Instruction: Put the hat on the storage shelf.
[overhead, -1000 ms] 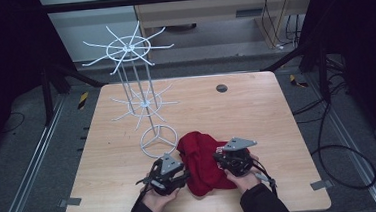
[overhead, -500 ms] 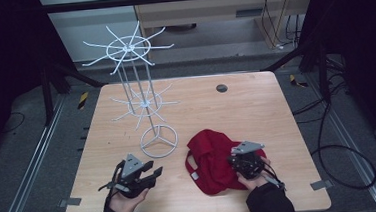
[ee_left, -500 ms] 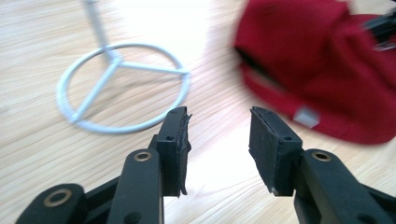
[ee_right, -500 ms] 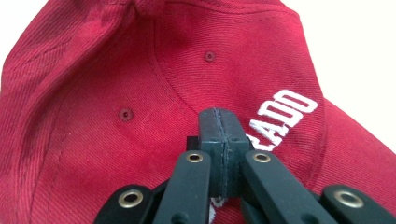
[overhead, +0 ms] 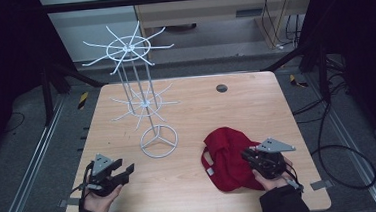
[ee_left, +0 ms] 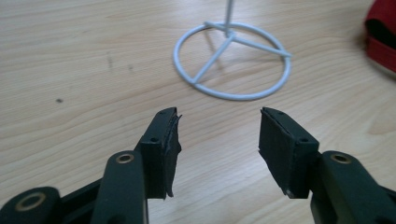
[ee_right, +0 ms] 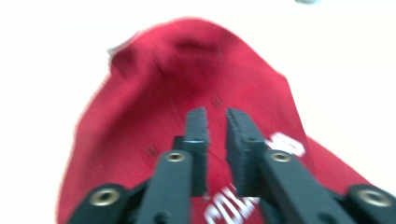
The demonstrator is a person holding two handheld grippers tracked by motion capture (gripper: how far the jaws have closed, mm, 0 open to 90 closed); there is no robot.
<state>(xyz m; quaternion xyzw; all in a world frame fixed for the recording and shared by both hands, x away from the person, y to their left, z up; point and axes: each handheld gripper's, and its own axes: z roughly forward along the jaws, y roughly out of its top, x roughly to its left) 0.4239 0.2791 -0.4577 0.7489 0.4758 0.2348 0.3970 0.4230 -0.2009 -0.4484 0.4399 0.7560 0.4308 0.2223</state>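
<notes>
A red cap (overhead: pixel 227 158) with white lettering lies on the wooden table (overhead: pixel 256 106) at the front right. My right gripper (overhead: pixel 246 155) rests on the cap's right side. In the right gripper view its jaws (ee_right: pixel 216 114) stand a narrow gap apart just over the cap (ee_right: pixel 187 70); they have just been opening and no fabric is pinched between them. At the front left my left gripper (overhead: pixel 129 169) hovers over bare wood, pointing toward the white wire rack's ring base (overhead: pixel 159 140). Its jaws (ee_left: pixel 218 116) have just been opening wider, with nothing between them.
The wire rack (overhead: pixel 128 49) stands tall at the back left with two tiers of spokes. Its ring base (ee_left: pixel 232 97) lies just ahead of the left jaws, the cap's edge (ee_left: pixel 383 28) far off. A dark round grommet (overhead: pixel 221 88) sits near the table's far edge.
My left gripper let go of the cap, moved left to the table's front left and opened wider. The right gripper dragged the cap to the right, then parted its jaws.
</notes>
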